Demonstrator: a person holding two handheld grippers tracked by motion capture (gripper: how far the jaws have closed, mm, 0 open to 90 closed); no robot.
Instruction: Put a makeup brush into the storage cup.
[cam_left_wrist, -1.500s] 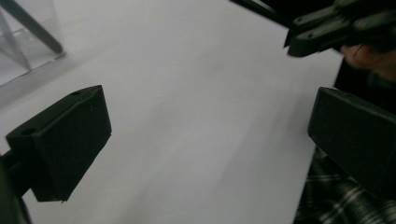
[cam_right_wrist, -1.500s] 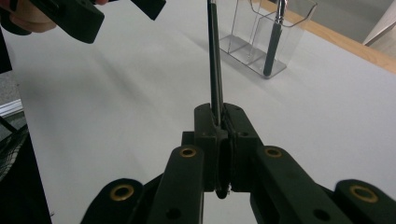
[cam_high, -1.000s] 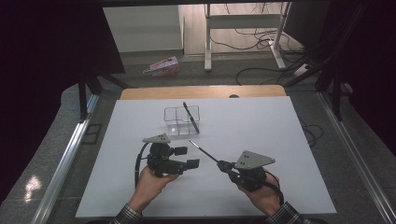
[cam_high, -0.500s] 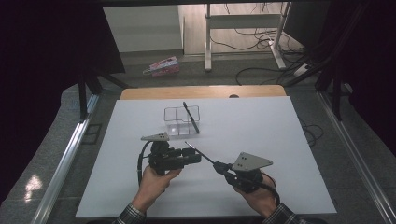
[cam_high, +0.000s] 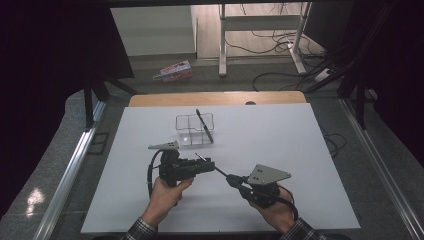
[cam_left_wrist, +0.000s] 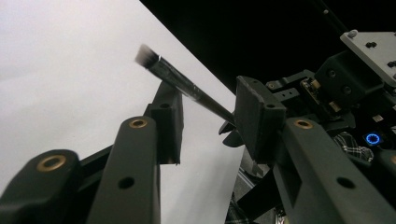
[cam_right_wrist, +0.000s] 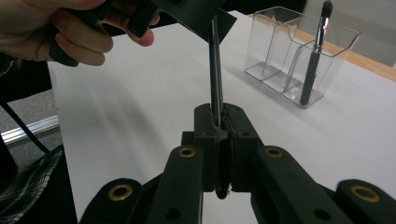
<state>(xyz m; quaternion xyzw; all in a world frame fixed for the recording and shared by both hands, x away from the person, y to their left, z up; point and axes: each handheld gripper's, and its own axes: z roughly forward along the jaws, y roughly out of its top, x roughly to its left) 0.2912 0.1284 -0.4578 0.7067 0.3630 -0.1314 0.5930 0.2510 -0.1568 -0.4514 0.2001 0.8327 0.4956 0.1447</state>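
**Brush handover between two grippers**

High view: the right gripper (cam_high: 231, 179) pinches the thin black makeup brush (cam_high: 212, 167) by its handle end, near the table's middle; the left gripper (cam_high: 209, 164) has just been closing around the bristle end.

Left gripper view: the brush's shaft (cam_left_wrist: 187, 86) runs between the jaws, which seem not yet to press on it. A good transfer means a firm left pinch before the right lets go.

Right gripper view: the clear plastic divided organiser (cam_right_wrist: 280, 56) stands far right, holding another black brush (cam_right_wrist: 314, 56), well apart.
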